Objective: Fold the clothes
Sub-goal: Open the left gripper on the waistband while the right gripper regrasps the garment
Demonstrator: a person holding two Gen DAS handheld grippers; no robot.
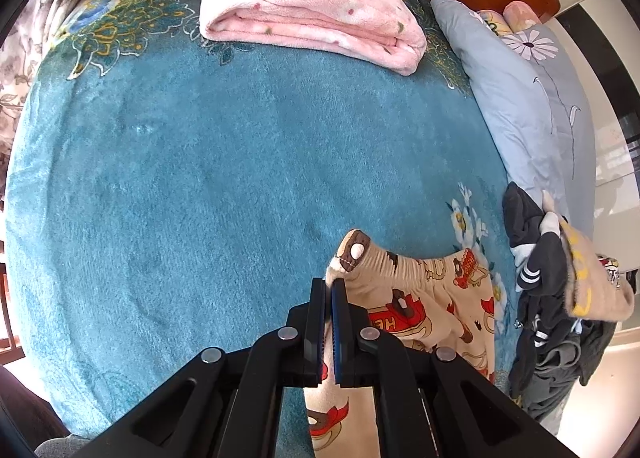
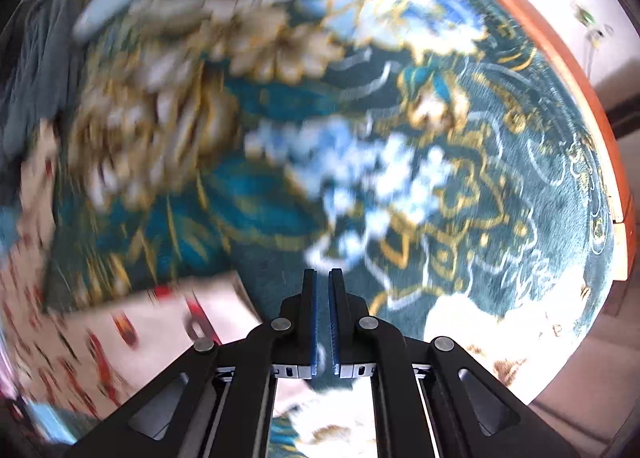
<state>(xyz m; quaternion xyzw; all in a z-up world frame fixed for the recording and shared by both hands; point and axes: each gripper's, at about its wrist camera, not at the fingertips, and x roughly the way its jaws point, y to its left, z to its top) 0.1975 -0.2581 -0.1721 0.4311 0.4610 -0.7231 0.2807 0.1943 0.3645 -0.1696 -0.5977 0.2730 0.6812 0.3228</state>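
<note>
A pair of beige trousers with red cartoon prints (image 1: 420, 298) lies on the teal blanket (image 1: 220, 178) at the lower right. My left gripper (image 1: 328, 286) is shut on the corner of their elastic waistband and holds it up a little. In the right wrist view, which is blurred by motion, my right gripper (image 2: 323, 278) is shut with nothing seen between its pads, just above the flowered blanket (image 2: 400, 178). The beige printed trousers (image 2: 120, 338) lie to its lower left.
A folded pink fleece garment (image 1: 304, 6) lies at the far side of the bed. A grey-blue pillow (image 1: 532, 98) lies at the right. A heap of dark and beige clothes (image 1: 560, 290) sits at the right edge. A wooden bed frame (image 2: 560, 58) borders the blanket.
</note>
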